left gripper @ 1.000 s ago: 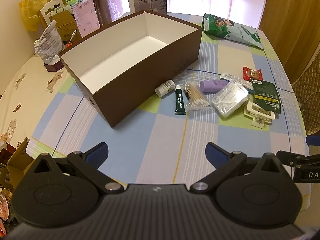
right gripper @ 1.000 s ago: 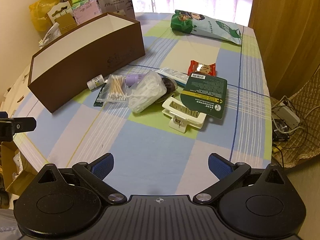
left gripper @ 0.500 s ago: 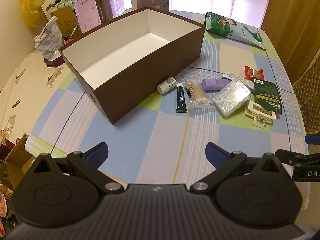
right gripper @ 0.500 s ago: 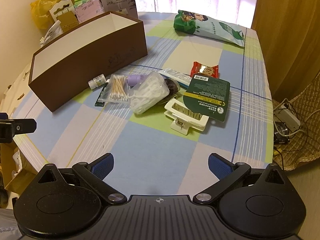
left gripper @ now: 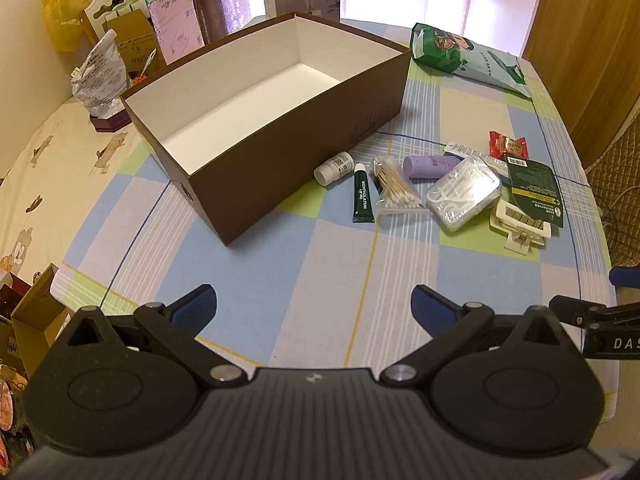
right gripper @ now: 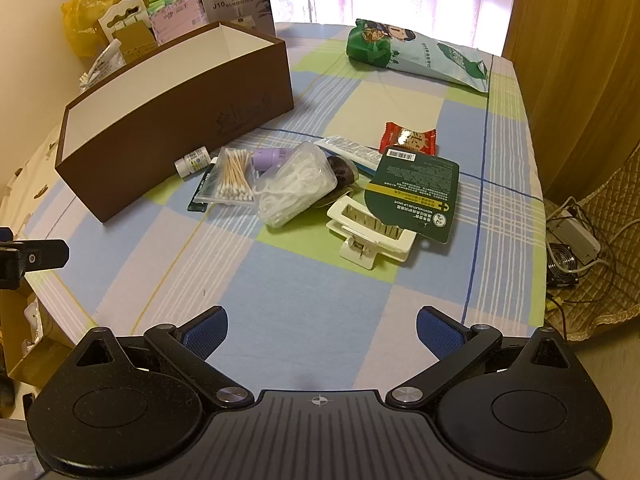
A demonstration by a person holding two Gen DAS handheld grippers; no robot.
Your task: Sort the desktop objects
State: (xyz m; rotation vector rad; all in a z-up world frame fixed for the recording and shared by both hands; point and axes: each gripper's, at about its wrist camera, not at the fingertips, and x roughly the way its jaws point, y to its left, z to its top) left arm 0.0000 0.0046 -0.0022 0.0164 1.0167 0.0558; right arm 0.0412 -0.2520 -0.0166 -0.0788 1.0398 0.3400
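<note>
We see left gripper [left gripper: 314, 306] and right gripper [right gripper: 322, 328] with fingers spread wide, holding nothing, above tablecloth [right gripper: 304, 300]. Brown box [left gripper: 256, 120] sits open; cotton swabs [left gripper: 396, 190], floss case [left gripper: 464, 192], green tube [left gripper: 362, 200] clustered just beside it.

1. The right claw [right gripper: 322, 330] hangs over the checked tabletop [right gripper: 304, 300], blue-padded fingers spread wide, gripping nothing;
2. An open brown cardboard box with white lining [right gripper: 160, 128] stands far left;
3. Just beside it lie a clear bag of cotton swabs [right gripper: 232, 178], a clear plastic floss-pick case [right gripper: 296, 182] and a white plastic clip [right gripper: 370, 236].
</note>
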